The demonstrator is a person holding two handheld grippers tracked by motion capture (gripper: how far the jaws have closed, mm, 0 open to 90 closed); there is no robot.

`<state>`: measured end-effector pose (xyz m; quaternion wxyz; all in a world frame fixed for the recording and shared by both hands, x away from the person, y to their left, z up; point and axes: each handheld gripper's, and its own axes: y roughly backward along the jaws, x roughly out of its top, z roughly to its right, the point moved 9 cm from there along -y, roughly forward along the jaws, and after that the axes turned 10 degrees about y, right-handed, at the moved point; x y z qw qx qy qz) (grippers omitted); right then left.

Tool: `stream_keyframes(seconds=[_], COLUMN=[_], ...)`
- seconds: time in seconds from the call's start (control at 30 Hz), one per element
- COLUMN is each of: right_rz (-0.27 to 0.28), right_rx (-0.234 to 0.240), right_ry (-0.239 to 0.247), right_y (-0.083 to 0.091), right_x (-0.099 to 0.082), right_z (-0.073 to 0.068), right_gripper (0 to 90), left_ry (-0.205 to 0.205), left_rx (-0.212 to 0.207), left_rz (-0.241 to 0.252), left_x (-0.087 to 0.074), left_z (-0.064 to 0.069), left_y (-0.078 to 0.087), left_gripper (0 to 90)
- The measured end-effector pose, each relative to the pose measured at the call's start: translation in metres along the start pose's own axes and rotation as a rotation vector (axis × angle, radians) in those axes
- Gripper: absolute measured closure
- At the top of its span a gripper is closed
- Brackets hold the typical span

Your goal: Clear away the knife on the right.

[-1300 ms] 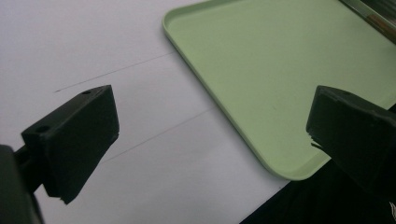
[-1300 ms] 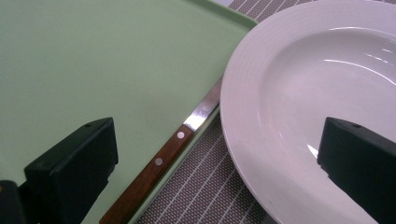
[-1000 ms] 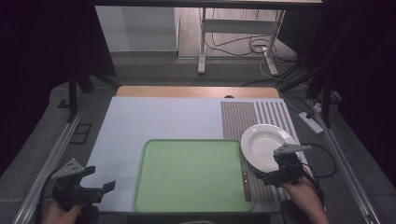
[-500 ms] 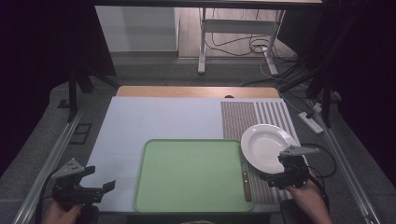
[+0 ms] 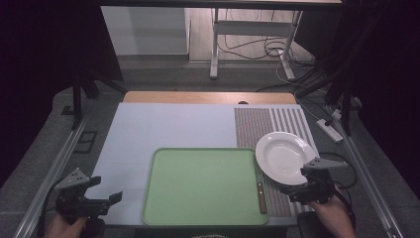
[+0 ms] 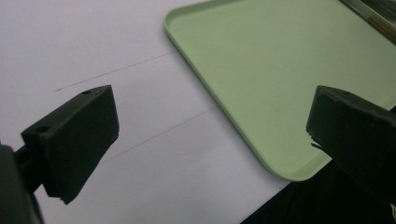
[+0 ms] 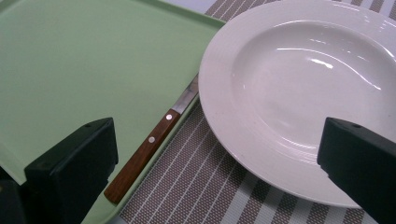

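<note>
Nearest the person, the left gripper (image 5: 101, 201) hung over the table's front left corner, jaws spread wide with nothing between them, beside the green tray (image 5: 198, 183). The right gripper (image 5: 299, 191) sat at the front right, jaws likewise spread and empty, over the striped mat (image 7: 196, 186). A wooden-handled knife (image 5: 260, 191) lay along the tray's right rim. Beyond it, the white plate (image 5: 283, 156) rested on the mat, its edge over the knife's blade
</note>
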<state>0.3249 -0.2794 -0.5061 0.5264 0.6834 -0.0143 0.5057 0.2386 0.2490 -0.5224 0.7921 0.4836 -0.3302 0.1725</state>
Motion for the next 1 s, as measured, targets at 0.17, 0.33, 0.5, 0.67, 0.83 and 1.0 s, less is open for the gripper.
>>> stream_keyframes(seconds=[0.17, 0.33, 0.5, 0.67, 0.83, 1.0], right_rz=[0.005, 0.006, 0.010, 0.014, 0.010, 0.001], right_rx=[-0.005, -0.014, -0.025, -0.036, -0.040, -0.041], right_ry=[-0.010, -0.014, -0.016, -0.030, -0.040, -0.040], right_y=[0.003, 0.007, 0.010, 0.015, 0.016, 0.015], right_x=[-0.002, -0.005, -0.006, -0.009, -0.011, -0.012], right_z=[0.001, 0.002, 0.003, 0.003, 0.004, 0.004], right_gripper=[0.0, 0.0, 0.0, 0.0, 0.0, 0.0], left_ry=[-0.002, -0.003, -0.002, -0.003, -0.003, -0.005], left_rx=[0.001, 0.003, 0.003, 0.004, 0.005, 0.005], left_rz=[-0.001, -0.001, -0.001, 0.000, 0.001, -0.001], left_x=[0.000, 0.000, 0.000, 0.000, 0.000, 0.000], left_z=[0.000, 0.000, 0.000, 0.000, 0.000, 0.000], left_y=[0.000, 0.000, 0.000, 0.000, 0.000, 0.000], left_gripper=[2.2, 2.2, 2.2, 2.2, 2.2, 2.2])
